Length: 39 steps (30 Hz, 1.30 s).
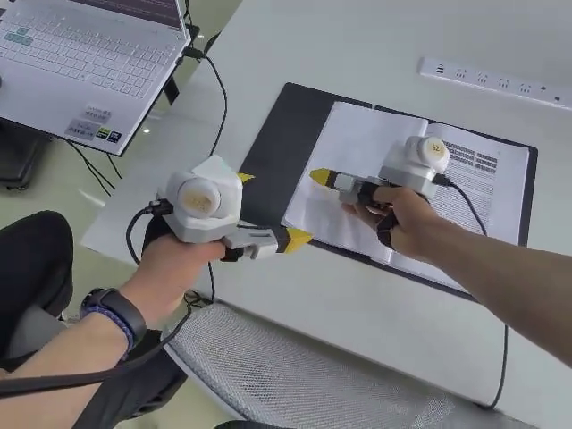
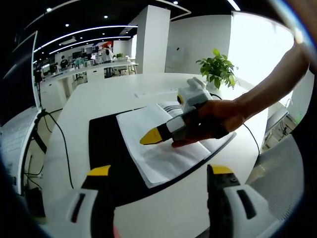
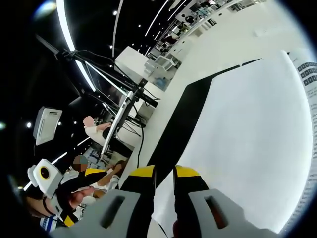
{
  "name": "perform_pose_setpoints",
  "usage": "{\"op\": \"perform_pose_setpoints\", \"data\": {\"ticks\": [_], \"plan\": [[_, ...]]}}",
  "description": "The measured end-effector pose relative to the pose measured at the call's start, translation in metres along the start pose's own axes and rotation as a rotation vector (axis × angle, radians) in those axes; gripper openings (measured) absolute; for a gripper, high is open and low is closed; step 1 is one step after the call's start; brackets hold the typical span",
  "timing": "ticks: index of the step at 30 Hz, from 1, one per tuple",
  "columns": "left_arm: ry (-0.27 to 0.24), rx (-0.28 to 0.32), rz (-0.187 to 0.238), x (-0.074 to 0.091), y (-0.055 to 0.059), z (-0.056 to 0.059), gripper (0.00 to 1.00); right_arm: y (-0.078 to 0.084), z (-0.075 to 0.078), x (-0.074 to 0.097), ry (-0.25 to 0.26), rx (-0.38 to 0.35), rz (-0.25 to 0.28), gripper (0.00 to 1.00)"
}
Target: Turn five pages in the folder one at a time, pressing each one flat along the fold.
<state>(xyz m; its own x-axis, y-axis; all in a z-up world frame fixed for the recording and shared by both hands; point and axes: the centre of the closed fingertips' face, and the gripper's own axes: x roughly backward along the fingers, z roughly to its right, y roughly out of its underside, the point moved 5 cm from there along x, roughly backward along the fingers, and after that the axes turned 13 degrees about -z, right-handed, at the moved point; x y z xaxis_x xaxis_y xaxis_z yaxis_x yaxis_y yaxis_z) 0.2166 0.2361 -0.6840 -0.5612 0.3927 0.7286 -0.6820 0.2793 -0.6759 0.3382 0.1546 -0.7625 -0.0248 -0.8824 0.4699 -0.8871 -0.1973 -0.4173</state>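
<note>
A black folder [image 1: 268,147] lies open on the white table, with a blank white page [image 1: 357,143] on its left and a printed page [image 1: 487,174] on its right. My right gripper [image 1: 320,177] is shut, its yellow tip over the lower left part of the blank page; whether it touches the paper I cannot tell. In the right gripper view its jaws stand close together above the page [image 3: 247,129] and the folder's black cover [image 3: 183,124]. My left gripper [image 1: 271,208] is open with nothing in it, off the table's near edge beside the folder [image 2: 104,144]. From there the right gripper [image 2: 148,138] shows over the page [image 2: 138,124].
An open laptop [image 1: 80,54] stands at the far left with a black cable [image 1: 219,89] running down from it. A white power strip [image 1: 496,80] lies at the back right. A mesh chair seat [image 1: 295,375] is below the table edge. A potted plant [image 2: 218,69] stands beyond.
</note>
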Motion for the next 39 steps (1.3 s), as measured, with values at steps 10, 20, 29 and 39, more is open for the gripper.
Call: {"op": "perform_pose_setpoints", "data": {"ticks": [10,20,29,39], "plan": [[0.005,-0.038,-0.033,-0.025,-0.010,-0.006,0.65,-0.022,0.001,0.042,0.014,0.051,0.076,0.11],[0.023,-0.091,-0.075,-0.057,-0.013,-0.003,0.42,-0.027,0.006,0.090,0.062,0.044,0.137,0.10],[0.032,-0.084,-0.130,-0.085,0.006,-0.006,0.31,-0.031,0.008,0.114,0.088,0.035,0.174,0.09],[-0.001,-0.110,-0.158,-0.099,0.027,-0.008,0.28,-0.037,0.033,0.117,0.103,0.034,0.168,0.08]]}}
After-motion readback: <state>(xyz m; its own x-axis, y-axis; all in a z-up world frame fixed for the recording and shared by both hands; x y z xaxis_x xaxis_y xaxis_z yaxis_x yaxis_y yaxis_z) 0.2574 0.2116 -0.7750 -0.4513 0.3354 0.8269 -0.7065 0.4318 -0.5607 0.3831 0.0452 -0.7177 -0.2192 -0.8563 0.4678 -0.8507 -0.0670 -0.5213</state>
